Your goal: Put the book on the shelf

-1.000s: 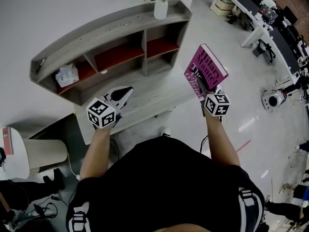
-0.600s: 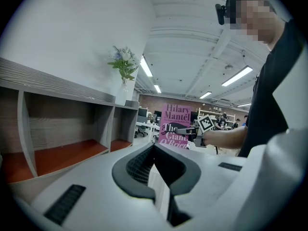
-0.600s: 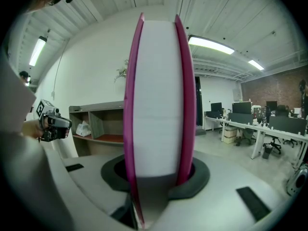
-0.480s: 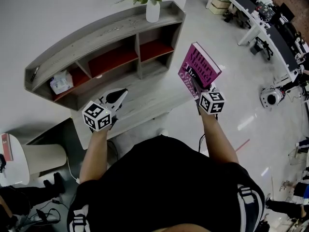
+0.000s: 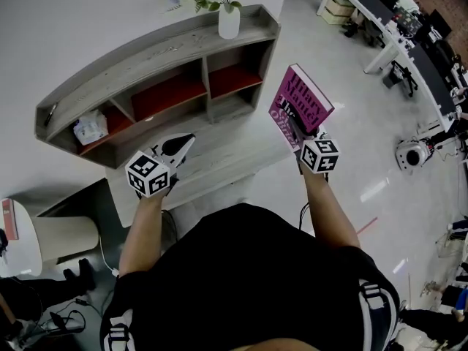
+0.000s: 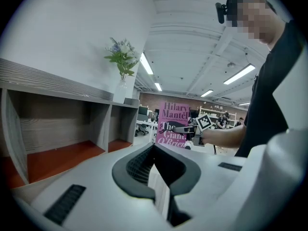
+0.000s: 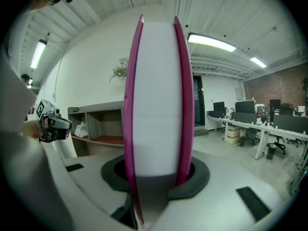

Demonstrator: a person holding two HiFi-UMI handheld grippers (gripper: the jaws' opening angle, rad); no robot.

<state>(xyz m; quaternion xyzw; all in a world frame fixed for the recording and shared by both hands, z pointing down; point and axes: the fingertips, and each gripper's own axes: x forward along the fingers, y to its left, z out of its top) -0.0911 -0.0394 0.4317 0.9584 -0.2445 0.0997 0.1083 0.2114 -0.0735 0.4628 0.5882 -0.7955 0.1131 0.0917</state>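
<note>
Currently the right claw clamps the book, the left claw is clenched empty, and the shelf holds a tissue pack.

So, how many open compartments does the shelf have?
3: a left one with a white pack, a middle one, a right one under the vase. More may be hidden.

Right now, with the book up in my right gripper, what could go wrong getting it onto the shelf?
The right gripper clamps the pink book only at its lower end, so it may tilt or slip as it swings. The vase of flowers stands on top of the shelf, above the right compartment; a high approach could knock it.
</note>
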